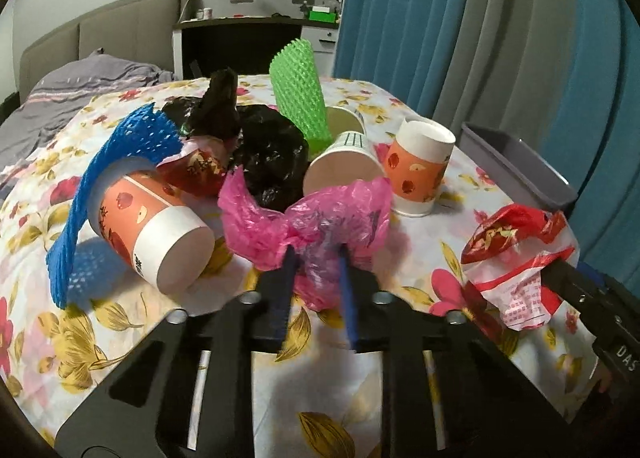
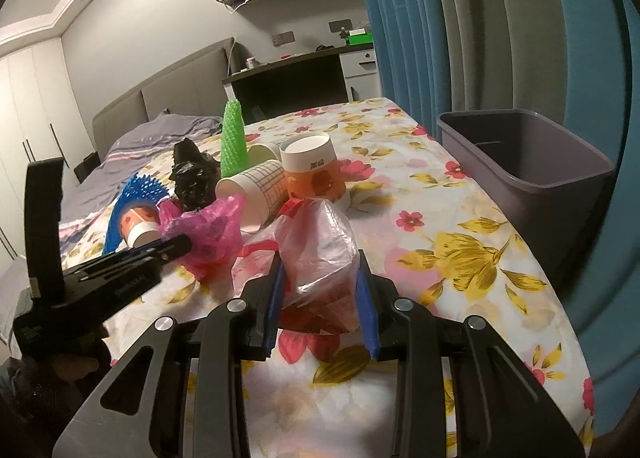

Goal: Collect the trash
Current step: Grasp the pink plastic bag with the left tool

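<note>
My left gripper (image 1: 316, 258) is shut on a crumpled pink plastic bag (image 1: 308, 213), held just above the flowered tablecloth; both also show in the right wrist view, the gripper (image 2: 176, 248) and the bag (image 2: 208, 234). My right gripper (image 2: 320, 278) is shut on a red-and-white plastic bag (image 2: 320, 254), which shows at the right of the left wrist view (image 1: 516, 254). Behind lie a tipped orange cup (image 1: 152, 234) in blue foam net (image 1: 132, 145), a black bag (image 1: 264, 153), a green foam net (image 1: 300, 93), a tipped white cup (image 1: 344, 169) and an upright orange cup (image 1: 420, 169).
A grey plastic bin (image 2: 532, 173) stands open at the table's right edge, against the blue curtain (image 2: 480, 37); its rim shows in the left wrist view (image 1: 520, 161). A bed (image 2: 152, 137) and a desk (image 2: 288, 73) lie beyond the table.
</note>
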{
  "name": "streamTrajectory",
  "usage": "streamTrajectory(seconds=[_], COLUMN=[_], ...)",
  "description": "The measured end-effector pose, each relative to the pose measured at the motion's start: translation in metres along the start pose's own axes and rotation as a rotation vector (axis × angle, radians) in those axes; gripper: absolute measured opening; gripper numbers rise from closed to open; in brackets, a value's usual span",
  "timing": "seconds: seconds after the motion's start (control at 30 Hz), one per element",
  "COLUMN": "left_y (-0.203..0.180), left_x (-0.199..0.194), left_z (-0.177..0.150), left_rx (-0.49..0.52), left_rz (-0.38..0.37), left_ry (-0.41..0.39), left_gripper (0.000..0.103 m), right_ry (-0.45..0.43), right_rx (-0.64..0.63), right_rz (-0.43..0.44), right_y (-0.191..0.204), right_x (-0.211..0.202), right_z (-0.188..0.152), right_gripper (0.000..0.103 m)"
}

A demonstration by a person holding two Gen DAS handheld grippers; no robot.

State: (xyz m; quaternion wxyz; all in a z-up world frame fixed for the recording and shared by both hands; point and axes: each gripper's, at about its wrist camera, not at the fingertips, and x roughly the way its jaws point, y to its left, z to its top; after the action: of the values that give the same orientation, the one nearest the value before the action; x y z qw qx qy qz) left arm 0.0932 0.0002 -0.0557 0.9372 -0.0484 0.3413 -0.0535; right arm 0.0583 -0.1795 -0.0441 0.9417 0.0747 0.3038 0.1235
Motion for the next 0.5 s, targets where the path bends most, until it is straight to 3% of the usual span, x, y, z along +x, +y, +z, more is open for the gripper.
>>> streamTrajectory(seconds=[0.17,0.5], left_y=[0.0,-0.014], left_x=[-0.012,-0.06], left_z=[0.0,0.009], left_rx=[0.005,0.028], left_rz=[-0.004,-0.052], left_ry=[-0.041,-0.165], left_gripper=[0.007,0.007], right_ry=[-0.01,-0.055], right_rx=[0.003,0.019], right_rz=[-0.003,-0.029], right_y=[-0.002,-0.013], right_x=[-0.004,-0.02], right_z=[0.001,0.006], right_gripper=[0.034,0.034])
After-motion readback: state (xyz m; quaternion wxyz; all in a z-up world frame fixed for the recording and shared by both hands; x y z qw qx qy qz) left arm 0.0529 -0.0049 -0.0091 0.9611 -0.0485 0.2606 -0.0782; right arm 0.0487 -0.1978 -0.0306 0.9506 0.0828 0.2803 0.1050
